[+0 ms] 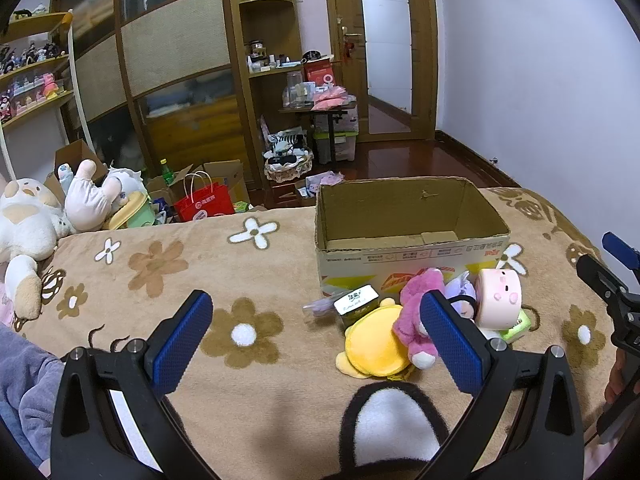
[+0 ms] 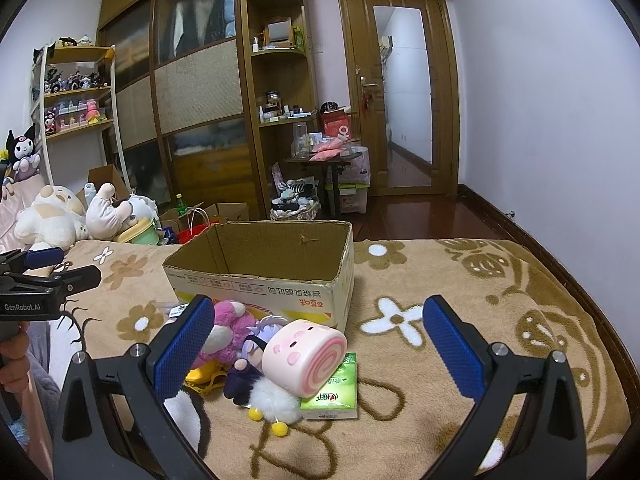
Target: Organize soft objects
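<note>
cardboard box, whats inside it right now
The cardboard box looks empty: only bare inner walls and folded bottom flaps show. Its near wall hides the front strip of the floor. The soft toys lie outside, against its front.

Wooden wardrobe [image 2: 192, 92] fills upper left-centre, corner shelves [image 2: 280, 60] of bottles beside it. Door [image 2: 404, 96] upper right, white wall [image 2: 540, 100] far right. Figure shelf [image 2: 76, 92] at left edge. Red paper bag [image 1: 204, 202] and green bottle [image 1: 168, 170] on the floor, left of centre.
</note>
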`<state>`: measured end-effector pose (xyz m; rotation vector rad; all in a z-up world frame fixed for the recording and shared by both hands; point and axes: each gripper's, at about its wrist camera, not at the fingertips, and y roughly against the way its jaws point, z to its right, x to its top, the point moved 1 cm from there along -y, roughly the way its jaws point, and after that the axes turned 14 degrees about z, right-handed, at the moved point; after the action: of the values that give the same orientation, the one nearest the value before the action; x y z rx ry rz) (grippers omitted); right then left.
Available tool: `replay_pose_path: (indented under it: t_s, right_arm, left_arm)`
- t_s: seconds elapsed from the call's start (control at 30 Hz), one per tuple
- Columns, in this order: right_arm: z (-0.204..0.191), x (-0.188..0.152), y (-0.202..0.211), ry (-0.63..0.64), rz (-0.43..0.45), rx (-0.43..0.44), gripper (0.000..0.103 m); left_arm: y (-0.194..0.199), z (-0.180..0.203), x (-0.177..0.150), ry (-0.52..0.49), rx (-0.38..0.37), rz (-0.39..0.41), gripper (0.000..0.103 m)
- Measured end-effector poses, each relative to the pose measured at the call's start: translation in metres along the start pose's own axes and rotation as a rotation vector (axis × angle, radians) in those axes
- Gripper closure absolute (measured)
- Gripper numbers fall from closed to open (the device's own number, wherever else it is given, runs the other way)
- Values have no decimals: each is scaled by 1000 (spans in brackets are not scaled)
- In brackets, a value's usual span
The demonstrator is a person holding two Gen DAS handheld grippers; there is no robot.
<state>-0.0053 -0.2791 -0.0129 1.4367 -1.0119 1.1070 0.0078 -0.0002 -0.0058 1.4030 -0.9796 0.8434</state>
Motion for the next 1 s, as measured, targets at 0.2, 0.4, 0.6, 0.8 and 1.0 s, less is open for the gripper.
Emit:
replay_pose_path:
  t_s: [0.2,0.4,0.6,0.8,1.0]
  right_arm:
    - [-3,-2,2,-2,7,-8,0]
    - [-1,-2,2,-7,7,-10,0]
    - [-2,-1,2,-16,11,-18,0]
    - [-2,-1,-5,-19,3,0,0]
    - [-1,-2,-20,-31,-10,14,0]
  left_arm:
    - [0,-1,3,0,1,0,1]
    - [0,1,0,-2,-1,-1,1]
    - [-4,-2,3,35,-44,-10,1]
    - [-7,-7,10,49,-44,5,1]
    - [-16,5,20,12,-52,35,1]
